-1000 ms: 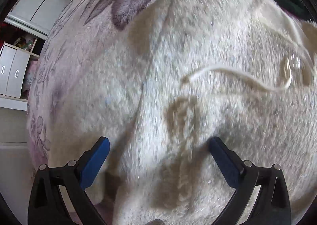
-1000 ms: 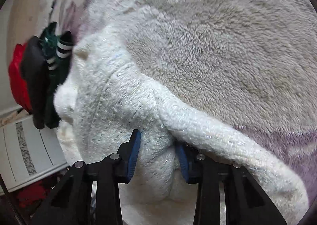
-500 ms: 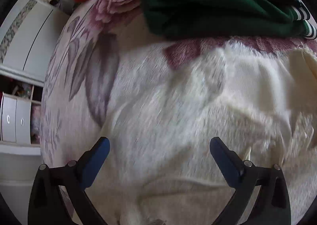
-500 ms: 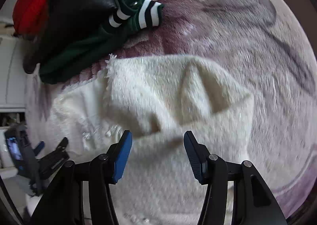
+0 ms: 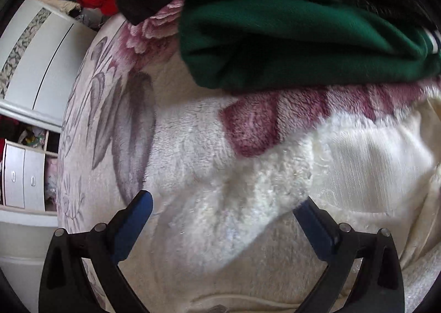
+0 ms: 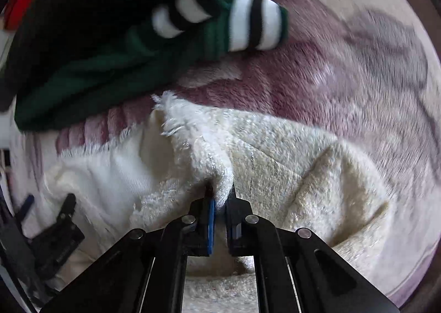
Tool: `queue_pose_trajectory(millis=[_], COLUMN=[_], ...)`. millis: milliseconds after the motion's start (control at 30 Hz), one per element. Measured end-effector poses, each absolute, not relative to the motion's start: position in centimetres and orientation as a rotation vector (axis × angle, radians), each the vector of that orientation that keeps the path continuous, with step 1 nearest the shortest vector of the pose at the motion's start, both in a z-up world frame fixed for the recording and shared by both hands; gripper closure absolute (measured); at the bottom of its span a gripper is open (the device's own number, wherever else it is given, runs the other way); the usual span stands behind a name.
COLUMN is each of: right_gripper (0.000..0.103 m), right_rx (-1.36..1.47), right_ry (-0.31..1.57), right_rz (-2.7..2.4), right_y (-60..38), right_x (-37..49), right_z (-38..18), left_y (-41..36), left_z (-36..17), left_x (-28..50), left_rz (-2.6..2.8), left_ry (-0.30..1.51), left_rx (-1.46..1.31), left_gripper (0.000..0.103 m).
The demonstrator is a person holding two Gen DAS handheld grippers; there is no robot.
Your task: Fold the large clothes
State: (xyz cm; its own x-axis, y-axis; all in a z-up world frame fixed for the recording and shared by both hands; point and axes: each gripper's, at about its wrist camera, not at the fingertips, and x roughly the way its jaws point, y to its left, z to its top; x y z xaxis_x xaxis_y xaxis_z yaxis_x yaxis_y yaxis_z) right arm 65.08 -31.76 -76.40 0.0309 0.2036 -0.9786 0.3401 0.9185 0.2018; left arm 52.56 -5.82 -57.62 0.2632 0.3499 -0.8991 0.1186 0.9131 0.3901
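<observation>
Fleece from the white garment (image 6: 275, 153) sits pinched in the right gripper (image 6: 220, 204), whose jaws have just been closing; the left gripper (image 5: 224, 212) gapes wide above it. Beyond, on the flowered blanket (image 5: 115, 120), lies a green garment (image 5: 289, 42).

Bedroom: floral blanket (image 5: 115, 125), wardrobe (image 5: 41, 59)

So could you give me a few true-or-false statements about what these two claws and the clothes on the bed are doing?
1. The right gripper pinches a fold of the fluffy cream-white garment. True; its jaws have just closed on it.
2. The left gripper is clamped shut. False: its jaws stand wide open over the garment.
3. A dark green garment with striped cuffs lies beyond the cream one. True.
4. The flower-patterned plush blanket is plain blue. False: cream with purple flowers.
</observation>
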Motion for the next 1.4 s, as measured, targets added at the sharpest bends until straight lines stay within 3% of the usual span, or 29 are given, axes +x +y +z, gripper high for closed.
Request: queue_pose_trajectory(millis=[67, 167, 200, 333, 567, 700, 900, 967, 1033, 1100, 1133, 1167, 1200, 1400], right_gripper=[0.086, 0.052, 0.047, 0.047, 0.048, 0.089, 0.090, 0.089, 0.086, 0.071, 0.062, 0.040, 0.029, 0.028], right_rx=[0.504, 0.586, 0.622, 0.726, 0.667, 0.509, 0.384, 0.397, 0.448, 0.493, 0.508, 0.513, 0.513, 0.488], right_ry=[1.574, 1.489, 1.454, 1.491, 1.713, 1.655, 1.514, 1.550, 1.634, 1.651, 1.645, 1.630, 1.611, 1.583], right_rz=[-0.092, -0.025, 0.016, 0.245, 0.334, 0.313, 0.213, 0.210, 0.204, 0.206, 0.213, 0.215, 0.216, 0.102], right_y=[-32.7, -33.7, -33.7, -30.9, -22.3, -20.4, -19.5, -20.0, -21.5, -22.4, -22.4, -22.8, -24.0, -27.4], right_x=[64.3, 61.4, 60.4, 58.9, 62.3, 62.2, 61.6, 62.0, 63.1, 63.2, 63.3, 62.5, 61.2, 50.6], right_z=[-75.5, -70.9, -69.5, -69.6, -79.0, -79.0, -74.9, -74.9, -75.1, -74.8, -74.9, -74.0, -72.5, -66.1], left_y=[-5.0, -3.6, -3.1, -1.7, -0.5, -0.3, 0.2, 0.5, 1.3, 3.0, 4.4, 5.7, 7.9, 19.2], left_z=[-56.1, -53.8, -53.2, -53.5, -56.0, -55.6, -54.8, -54.0, -52.8, -51.3, -50.5, -49.9, -49.0, -47.5], left_x=[51.9, 49.6, 48.7, 47.1, 47.2, 47.0, 46.8, 46.5, 45.4, 43.6, 42.1, 40.8, 38.4, 23.9], left_rz=[0.169, 0.223, 0.245, 0.306, 0.323, 0.319, 0.313, 0.303, 0.295, 0.304, 0.315, 0.326, 0.346, 0.537], left_ry=[1.271, 1.207, 1.182, 1.169, 1.229, 1.218, 1.211, 1.207, 1.193, 1.195, 1.206, 1.219, 1.250, 1.449], left_rx=[0.398, 0.396, 0.397, 0.428, 0.453, 0.444, 0.429, 0.413, 0.387, 0.335, 0.289, 0.247, 0.177, -0.180], left_gripper=[0.000, 0.000, 0.000, 0.000, 0.000, 0.000, 0.000, 0.000, 0.000, 0.000, 0.000, 0.000, 0.000, 0.000])
